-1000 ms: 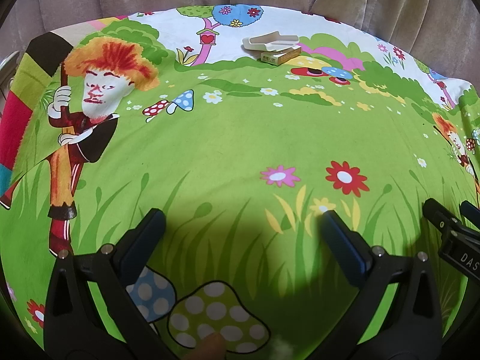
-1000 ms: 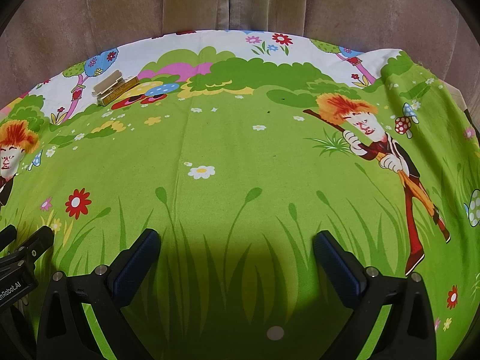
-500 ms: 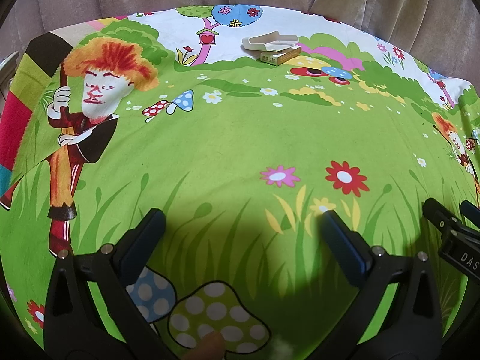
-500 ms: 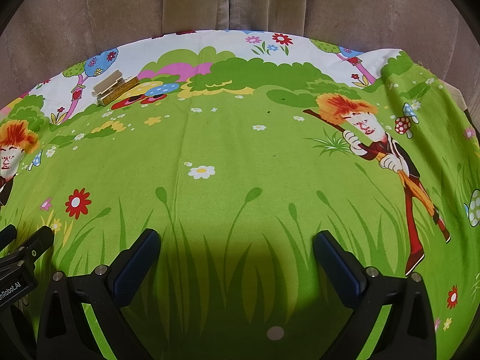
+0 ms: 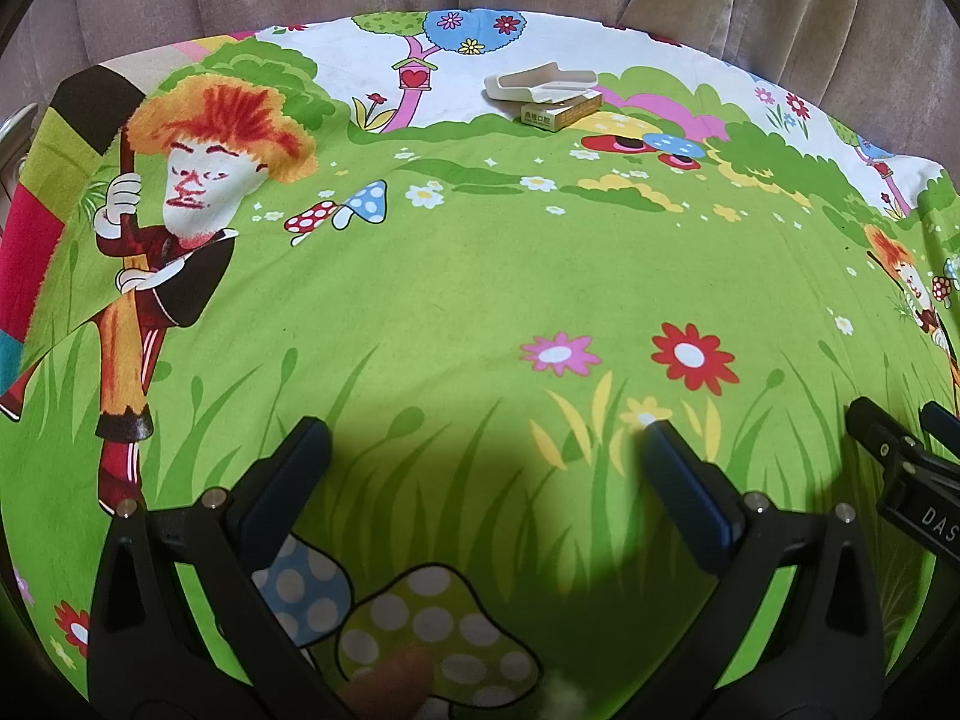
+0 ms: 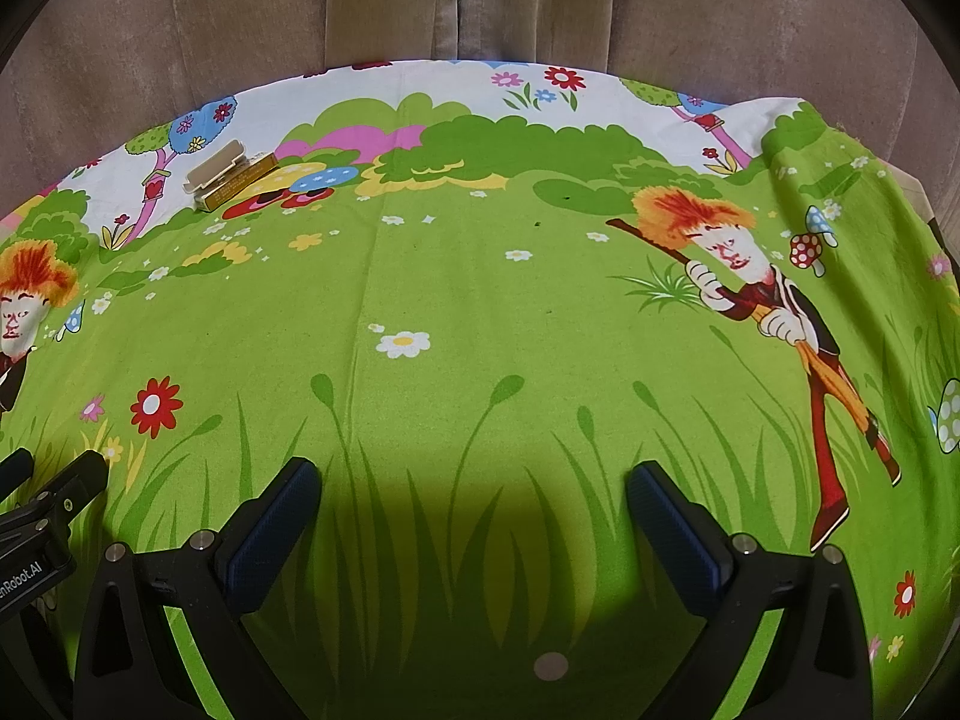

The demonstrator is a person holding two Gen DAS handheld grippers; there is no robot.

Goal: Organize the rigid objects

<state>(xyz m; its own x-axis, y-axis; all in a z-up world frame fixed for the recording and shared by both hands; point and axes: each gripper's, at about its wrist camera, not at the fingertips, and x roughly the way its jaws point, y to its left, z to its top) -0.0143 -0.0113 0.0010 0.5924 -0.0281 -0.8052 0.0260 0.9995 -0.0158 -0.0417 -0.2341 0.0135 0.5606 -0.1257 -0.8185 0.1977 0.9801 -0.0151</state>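
Observation:
A cream plastic holder lies on top of a small tan carton at the far edge of the cartoon tablecloth. In the right wrist view the same cream holder and tan carton sit at the far left. My left gripper hovers open over the near grass print, nothing between its fingers. My right gripper is open too, low over the near cloth and empty. Each gripper's tip shows at the edge of the other's view, side by side.
Beige curtains hang close behind the table's far edge. The cloth drapes over the right edge. A metal bar shows at the far left. A fingertip pokes in at the bottom of the left wrist view.

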